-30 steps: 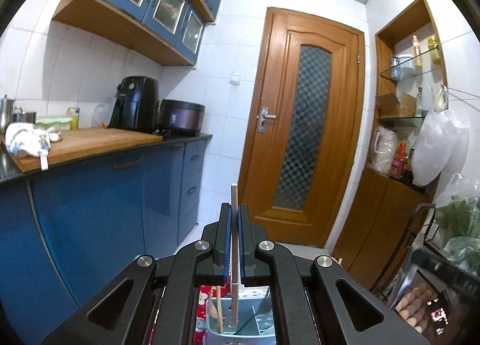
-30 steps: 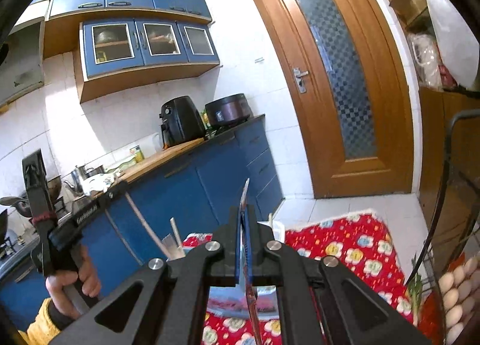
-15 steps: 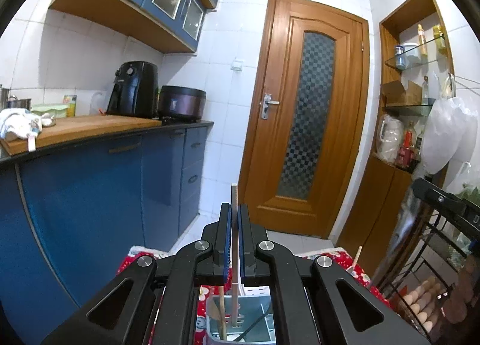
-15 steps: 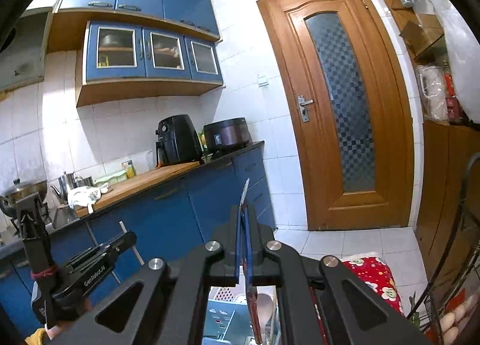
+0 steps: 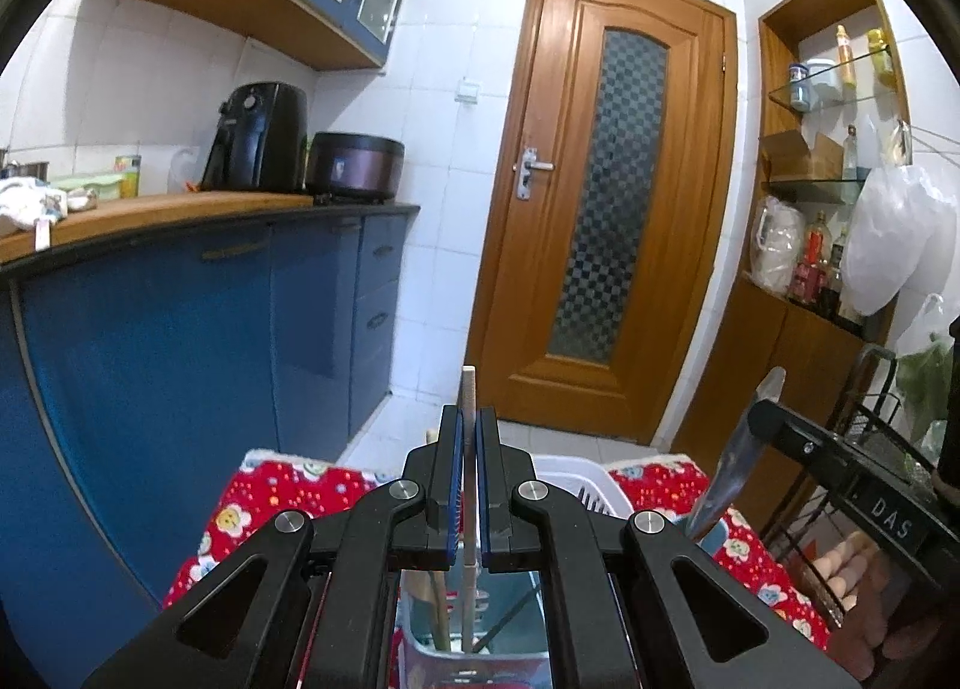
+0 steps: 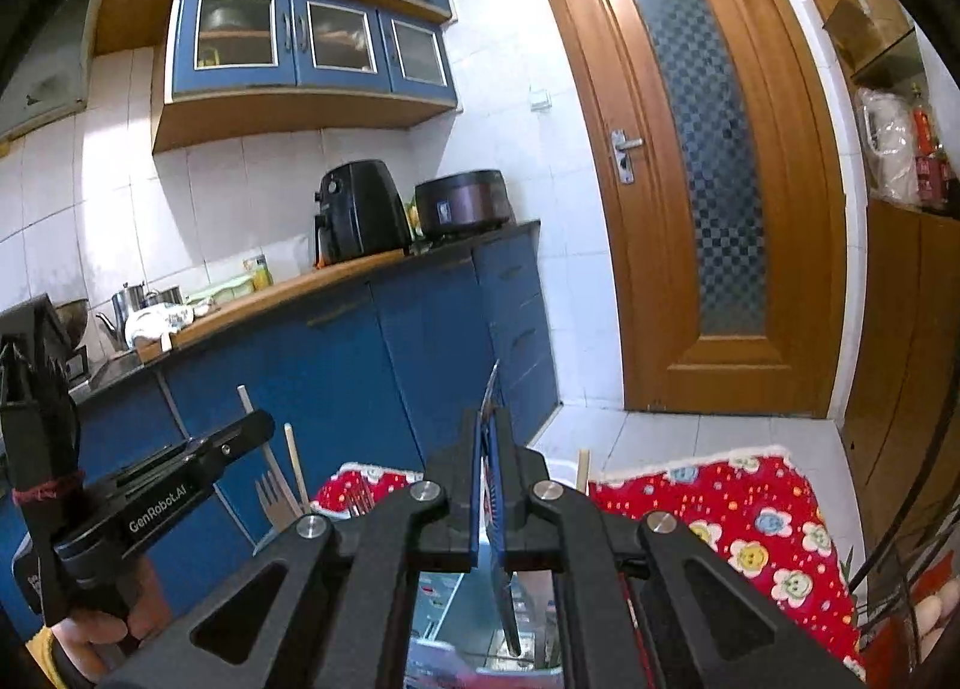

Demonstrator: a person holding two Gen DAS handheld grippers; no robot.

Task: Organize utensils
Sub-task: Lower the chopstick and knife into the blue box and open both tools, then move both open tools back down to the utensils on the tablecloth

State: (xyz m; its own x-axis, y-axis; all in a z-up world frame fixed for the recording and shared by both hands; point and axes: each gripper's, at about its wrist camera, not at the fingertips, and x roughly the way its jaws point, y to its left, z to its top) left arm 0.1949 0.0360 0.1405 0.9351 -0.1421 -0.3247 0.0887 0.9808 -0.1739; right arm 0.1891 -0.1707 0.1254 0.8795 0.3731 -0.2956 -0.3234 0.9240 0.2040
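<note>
My left tongs (image 5: 469, 485) clamp stick (image 5: 468, 389) upright, lower end inside caddy (image 5: 474, 662) for drop. My right tongs (image 6: 491, 500) clamp knife (image 6: 501, 587), blade down over caddy, awaiting slot.

A pale, matt wooden stick (image 5: 467, 407) sits between matt black plastic fingers (image 5: 449, 467). The knife blade (image 5: 729, 479) is shiny metal. Glossy varnished wood door (image 5: 606, 197); soft red printed cloth (image 6: 744, 515).

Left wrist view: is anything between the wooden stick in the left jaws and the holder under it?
Nothing visible blocks it. The wooden stick, clamped in the left gripper, already reaches down into the holder, beside another wooden utensil standing there.
</note>
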